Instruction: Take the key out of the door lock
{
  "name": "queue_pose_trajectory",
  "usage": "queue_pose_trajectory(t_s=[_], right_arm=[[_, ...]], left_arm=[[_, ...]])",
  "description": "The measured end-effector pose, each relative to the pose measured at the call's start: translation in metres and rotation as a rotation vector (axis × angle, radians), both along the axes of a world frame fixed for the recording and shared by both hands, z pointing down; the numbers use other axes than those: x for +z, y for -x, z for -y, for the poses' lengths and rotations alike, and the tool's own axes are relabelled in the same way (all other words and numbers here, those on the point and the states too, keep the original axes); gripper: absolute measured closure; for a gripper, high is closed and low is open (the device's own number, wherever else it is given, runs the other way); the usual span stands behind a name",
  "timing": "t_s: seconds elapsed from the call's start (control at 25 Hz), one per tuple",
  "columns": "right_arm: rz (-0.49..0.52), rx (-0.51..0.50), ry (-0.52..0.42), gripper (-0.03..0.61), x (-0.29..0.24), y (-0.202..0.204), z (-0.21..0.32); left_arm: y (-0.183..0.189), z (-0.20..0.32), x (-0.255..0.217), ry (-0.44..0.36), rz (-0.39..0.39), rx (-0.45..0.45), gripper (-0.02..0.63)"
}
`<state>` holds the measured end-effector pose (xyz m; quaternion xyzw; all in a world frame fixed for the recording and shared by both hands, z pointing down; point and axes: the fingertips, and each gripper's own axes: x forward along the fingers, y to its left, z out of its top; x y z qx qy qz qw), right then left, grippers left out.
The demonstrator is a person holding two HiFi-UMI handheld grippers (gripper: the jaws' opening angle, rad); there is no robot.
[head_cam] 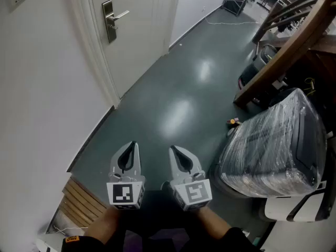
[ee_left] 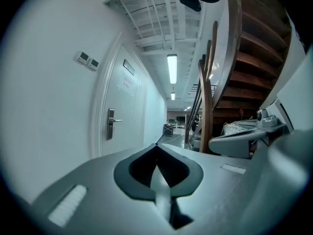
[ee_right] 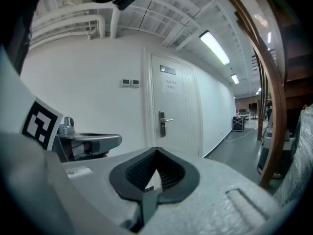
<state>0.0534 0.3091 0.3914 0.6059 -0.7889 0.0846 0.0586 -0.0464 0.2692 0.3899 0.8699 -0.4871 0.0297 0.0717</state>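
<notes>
Grippers number two, grey with black-lined jaws: left gripper (head_cam: 130,145) and right gripper (head_cam: 173,150) are held low, side by side, pointing ahead, both clenched on nothing. One white door (head_cam: 139,41) stands well apart at upper left, bearing one silver lever-handle lock plate (head_cam: 109,21); any key there is too small to tell. Only the gripper views show the door's small sign (ee_right: 167,70) and a ceiling strip light (ee_right: 215,47).

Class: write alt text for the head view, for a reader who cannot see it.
The left gripper and right gripper, both shut and empty, are held side by side above a green floor. A white door with a lever handle stands ahead at upper left; a plastic-wrapped machine sits at right.
</notes>
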Motion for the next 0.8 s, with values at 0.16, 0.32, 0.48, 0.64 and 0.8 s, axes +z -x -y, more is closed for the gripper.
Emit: queue_pose_trajectory(t_s=[0.16,0.32,0.48,0.64,0.8], right_arm=[[-0.001,-0.001,-0.005,0.589,0.001,0.002,-0.001],[0.004,0.000,0.002,0.589,0.002,0.005,-0.002],[0.021,-0.005,0.015,0.588,0.006,0.006,-0.001],[0.017,0.036,0.002,0.588,0.009,0.000,0.001],[0.009,0.062,0.005,0.588,0.009,0.002,0.003]], left_arm=[[0.002,-0.003,0.000,-0.004,0.002,0.003,0.596],[0.005,-0.003,0.000,-0.006,0.003,0.008,0.596],[0.007,-0.004,0.001,-0.006,0.002,0.013,0.596],[0.013,-0.003,0.002,-0.007,-0.003,0.018,0.595],[0.023,0.001,0.003,-0.005,-0.007,0.013,0.596]])
